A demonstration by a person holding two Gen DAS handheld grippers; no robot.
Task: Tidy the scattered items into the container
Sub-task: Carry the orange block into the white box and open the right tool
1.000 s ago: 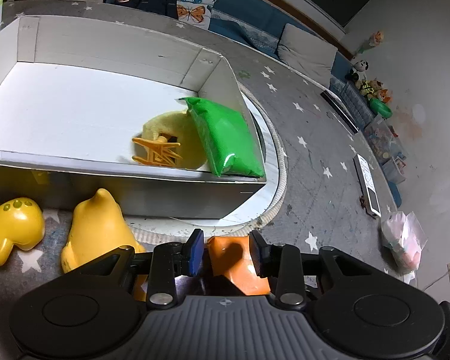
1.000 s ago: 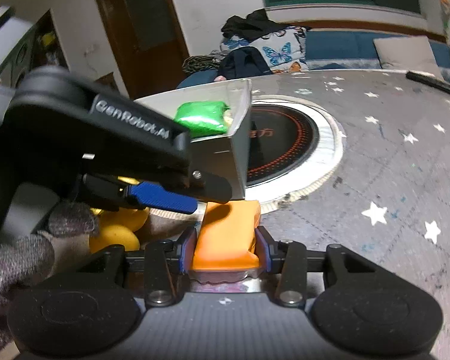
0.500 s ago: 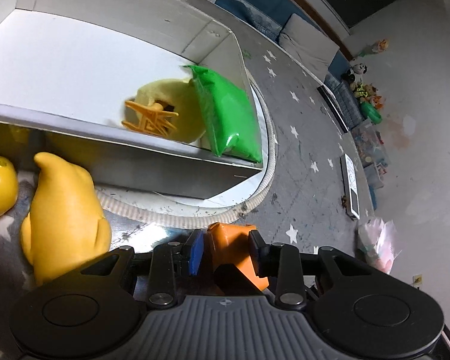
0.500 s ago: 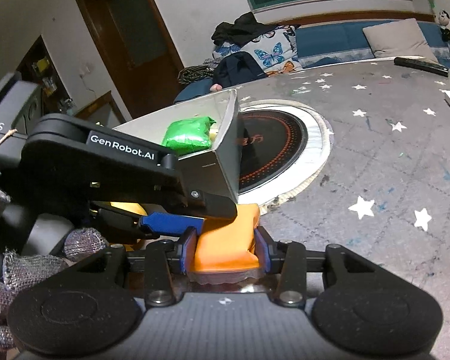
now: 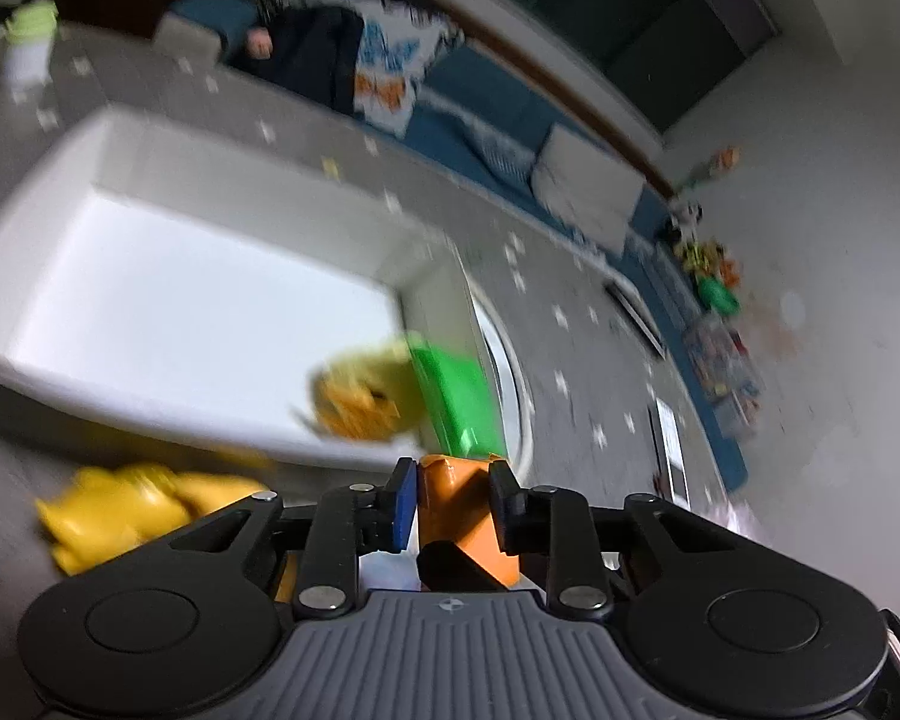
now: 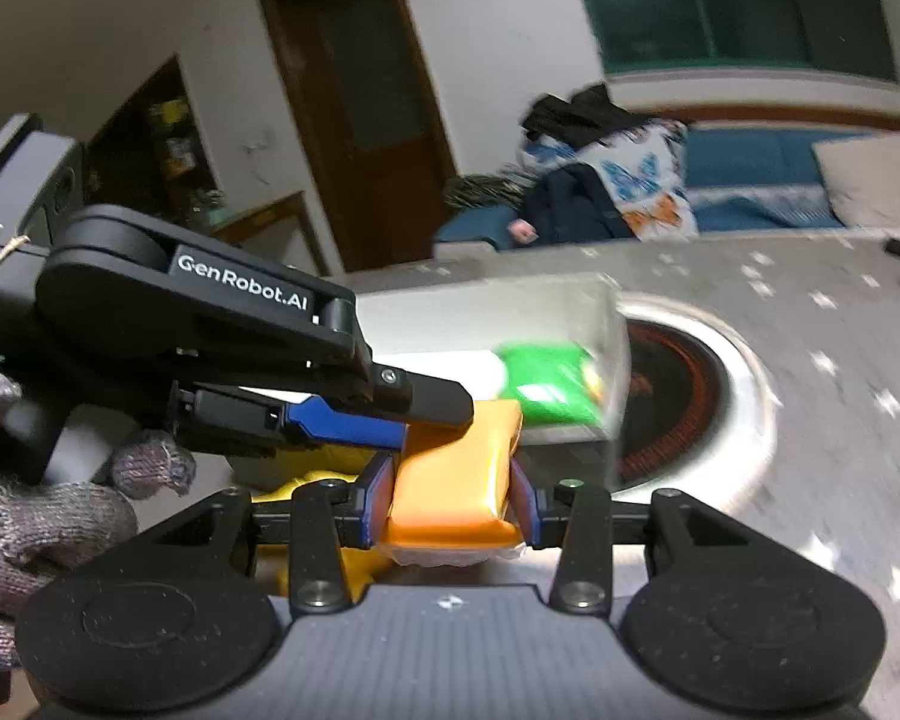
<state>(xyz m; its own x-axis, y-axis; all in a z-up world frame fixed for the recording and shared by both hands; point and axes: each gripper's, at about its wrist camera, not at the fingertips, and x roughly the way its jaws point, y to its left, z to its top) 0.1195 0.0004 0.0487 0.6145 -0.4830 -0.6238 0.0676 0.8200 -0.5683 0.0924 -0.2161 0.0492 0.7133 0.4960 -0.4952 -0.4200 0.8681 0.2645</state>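
Both grippers are shut on one orange packet. My left gripper pinches one end of the orange packet; my right gripper clamps its other end. The packet is held in the air just before the near right corner of the white box. The left gripper's fingers cross above the packet in the right wrist view. Inside the box lie a green pouch, a pale yellow toy and a small orange toy. Yellow toys lie on the mat outside the box.
The box stands beside a round cooktop disc on the grey star-patterned mat. A sofa with a butterfly cushion is behind. Toy bins sit at the far right. A white bottle stands far left.
Both grippers have lifted the orange packet together, and both views have tilted up and blurred. The box now sits lower and farther in view. The grip on the packet is unchanged.
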